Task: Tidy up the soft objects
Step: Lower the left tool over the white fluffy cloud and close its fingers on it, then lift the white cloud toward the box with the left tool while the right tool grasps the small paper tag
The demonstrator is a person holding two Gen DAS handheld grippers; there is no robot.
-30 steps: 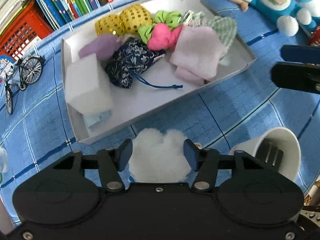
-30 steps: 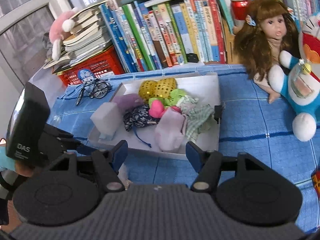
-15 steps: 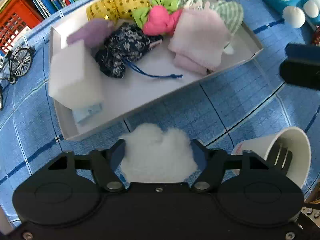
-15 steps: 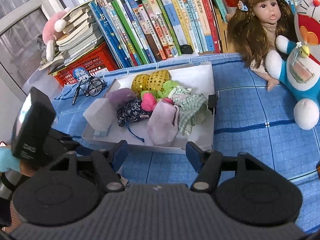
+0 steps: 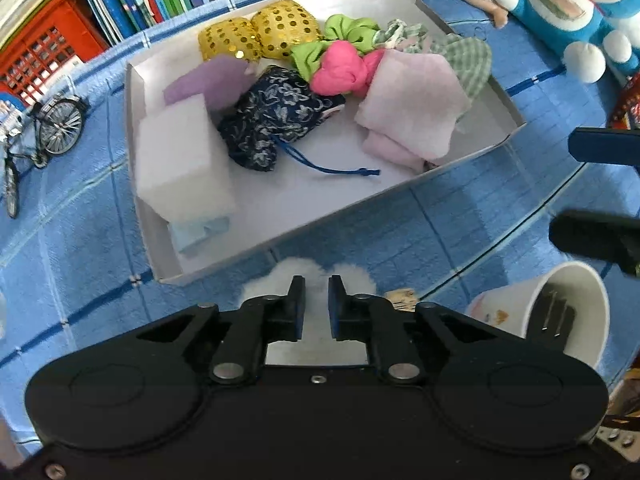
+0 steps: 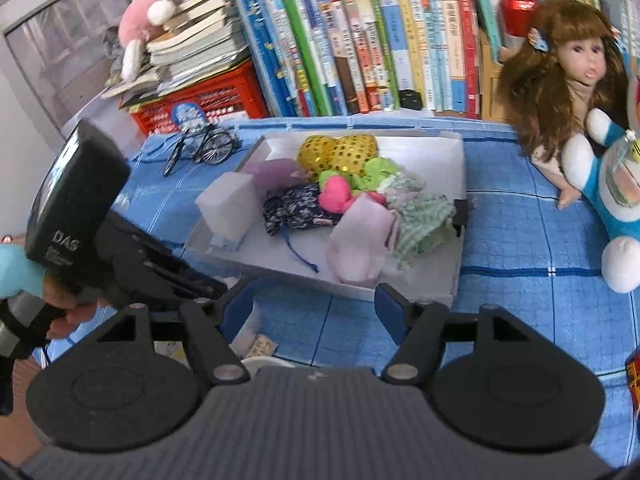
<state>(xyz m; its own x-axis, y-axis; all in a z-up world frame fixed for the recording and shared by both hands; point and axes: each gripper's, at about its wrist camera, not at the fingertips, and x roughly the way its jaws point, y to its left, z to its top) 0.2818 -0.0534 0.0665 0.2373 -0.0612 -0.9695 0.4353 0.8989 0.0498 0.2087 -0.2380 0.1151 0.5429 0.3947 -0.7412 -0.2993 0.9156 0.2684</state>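
My left gripper (image 5: 316, 294) is shut on a white fluffy cotton ball (image 5: 280, 282), which lies on the blue cloth just in front of the white tray (image 5: 460, 156). The tray holds a white foam block (image 5: 180, 164), a navy floral pouch (image 5: 276, 120), a pink knot (image 5: 340, 72), a folded pink cloth (image 5: 412, 112), gold sequin balls (image 5: 260, 36) and green items. My right gripper (image 6: 316, 308) is open and empty, above the cloth in front of the tray (image 6: 440, 148). The left gripper's body (image 6: 80, 220) shows at the left of the right wrist view.
A white paper cup (image 5: 560, 312) lies tipped at the right. A toy bicycle (image 5: 44, 132) stands left of the tray. Books (image 6: 360, 40), a red crate (image 6: 200, 100), a doll (image 6: 560, 88) and a blue plush (image 6: 616, 184) line the back.
My left gripper has closed on the cotton ball, from wide open around it. The right gripper has stayed open, shifting slightly.
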